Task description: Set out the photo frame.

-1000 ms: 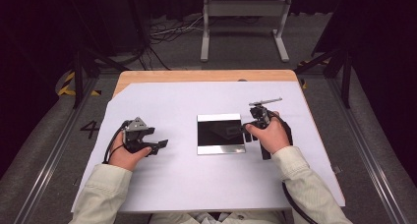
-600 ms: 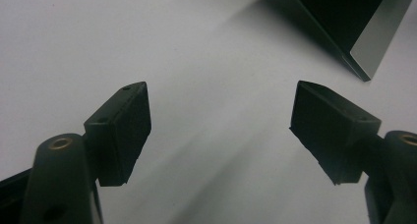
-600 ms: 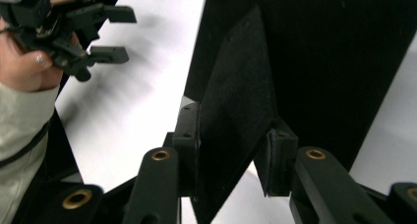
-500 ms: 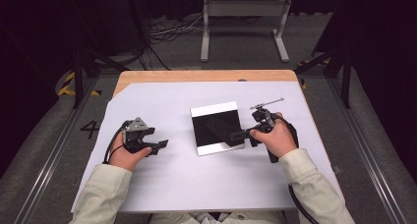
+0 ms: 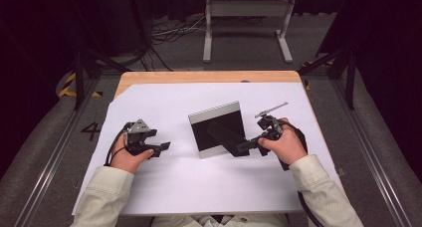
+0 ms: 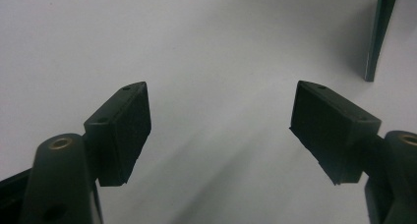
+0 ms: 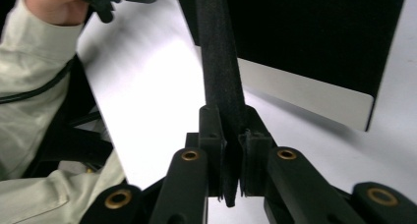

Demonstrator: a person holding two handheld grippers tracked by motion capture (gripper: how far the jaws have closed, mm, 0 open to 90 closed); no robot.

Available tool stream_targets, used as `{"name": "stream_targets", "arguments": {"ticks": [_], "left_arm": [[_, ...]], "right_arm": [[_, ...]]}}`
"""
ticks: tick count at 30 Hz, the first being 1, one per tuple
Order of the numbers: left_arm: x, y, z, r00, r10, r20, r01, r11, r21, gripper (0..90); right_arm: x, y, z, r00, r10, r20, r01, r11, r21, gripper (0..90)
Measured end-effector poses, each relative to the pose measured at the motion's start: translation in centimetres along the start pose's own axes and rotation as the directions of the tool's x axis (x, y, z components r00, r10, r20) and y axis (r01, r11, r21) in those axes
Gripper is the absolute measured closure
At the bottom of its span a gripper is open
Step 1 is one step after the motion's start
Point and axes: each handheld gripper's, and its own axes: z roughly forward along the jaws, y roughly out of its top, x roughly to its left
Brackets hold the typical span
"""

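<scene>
**High view: R gripper pinches frame's stand flap, frame tilted up on sheet**

Picture frame point(image 5: 219, 130) (black back, silver band along its upper and left edges) sits mid-table on the white sheet point(image 5: 199, 187), raised at an angle, not flat. Its black stand flap point(image 5: 226, 137) runs out toward the right gripper point(image 5: 244, 147).

Right gripper view: pads point(image 7: 209, 135) squeezed onto the stand flap point(image 7: 219, 67), flap edge-on between them, sticking out slightly below the pads. Jaws have just been closing; now narrow w/ flap clamped. Frame back point(image 7: 314, 32) and its silver band fill the upper right.

Left gripper point(image 5: 161, 147) rests on the sheet at table left, well apart from the frame, hand point(image 5: 127, 157) wrapped round its body. Left gripper view: jaws wide, nothing between the pads point(image 6: 123, 130), just white sheet. Frame edge point(image 6: 378, 32) shows as a thin dark sliver top right (upright-ish from this angle).

Sheet lies on a wood table point(image 5: 209, 76); person's sleeves point(image 5: 318, 187) come in from the bottom.
</scene>
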Motion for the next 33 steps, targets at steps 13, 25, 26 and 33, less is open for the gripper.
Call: {"name": "stream_targets", "arguments": {"ticks": [13,25,26,33], "left_arm": [[0.0,0.0,0.0,1.0000,0.007,-0.003,-0.007,1.0000,-0.002,23.9],[0.0,0.0,0.0,1.0000,0.002,0.000,-0.002,1.0000,0.003,23.9],[0.0,0.0,0.0,1.0000,0.002,0.000,-0.002,1.0000,0.003,23.9],[0.0,0.0,0.0,1.0000,0.003,0.000,-0.003,1.0000,0.002,23.9]], "right_arm": [[1.7,0.3,-0.1,0.9981,-0.057,-0.023,0.056,0.998,-0.013,88.0],[2.1,0.2,-0.1,0.9806,-0.176,0.087,0.187,0.971,-0.146,88.0],[2.1,0.2,0.0,0.9783,-0.184,0.096,0.197,0.968,-0.153,88.0],[1.7,-0.3,0.6,0.9638,-0.229,0.136,0.251,0.951,-0.178,88.0]]}}
